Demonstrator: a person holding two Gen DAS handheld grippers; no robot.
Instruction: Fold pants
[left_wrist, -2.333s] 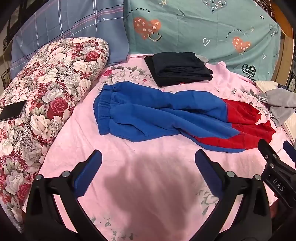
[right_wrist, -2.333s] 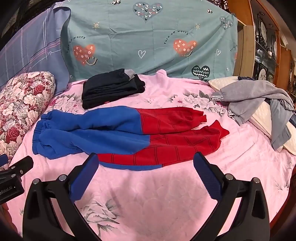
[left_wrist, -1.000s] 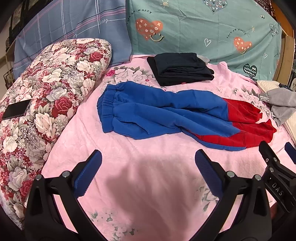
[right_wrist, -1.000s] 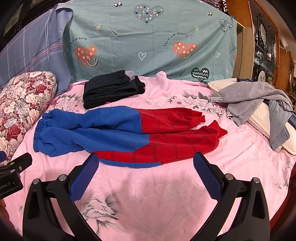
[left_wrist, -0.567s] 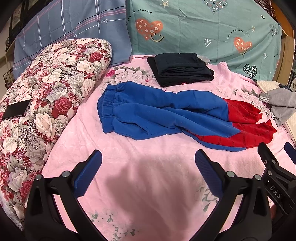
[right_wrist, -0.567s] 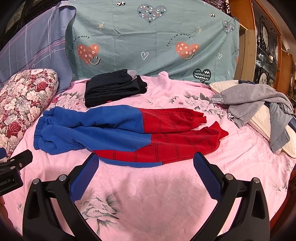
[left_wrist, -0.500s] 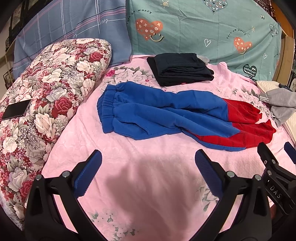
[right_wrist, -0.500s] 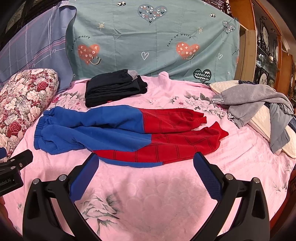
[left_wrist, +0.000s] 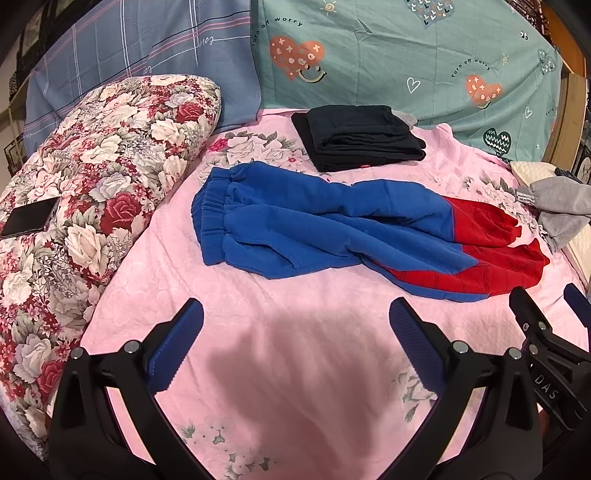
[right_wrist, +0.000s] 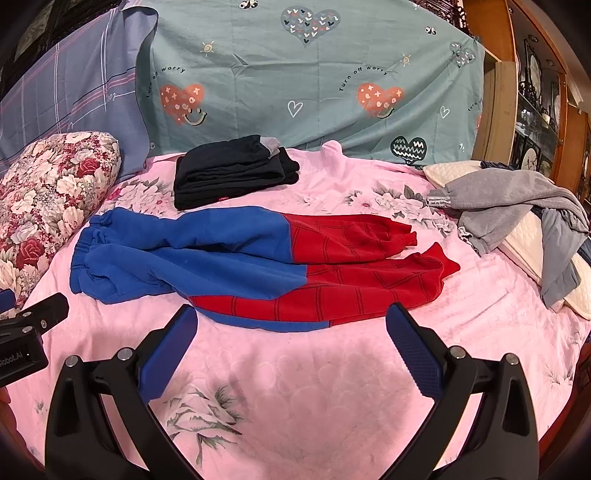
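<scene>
A floral pillow (left_wrist: 92, 192) fills the frame's left; folded black clothes (left_wrist: 354, 136) lie upper centre; grey garment (right_wrist: 517, 206) sits right.

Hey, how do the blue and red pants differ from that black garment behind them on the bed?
The blue and red pants lie spread out full length with both legs extended, while the black garment is folded into a compact stack. The pants are two-toned, blue at the waist and red at the legs; the black garment is plain dark. The pants lie nearer the grippers, the black garment closer to the headboard sheets. Both rest on the pink bedspread, untouched by either gripper.
</scene>
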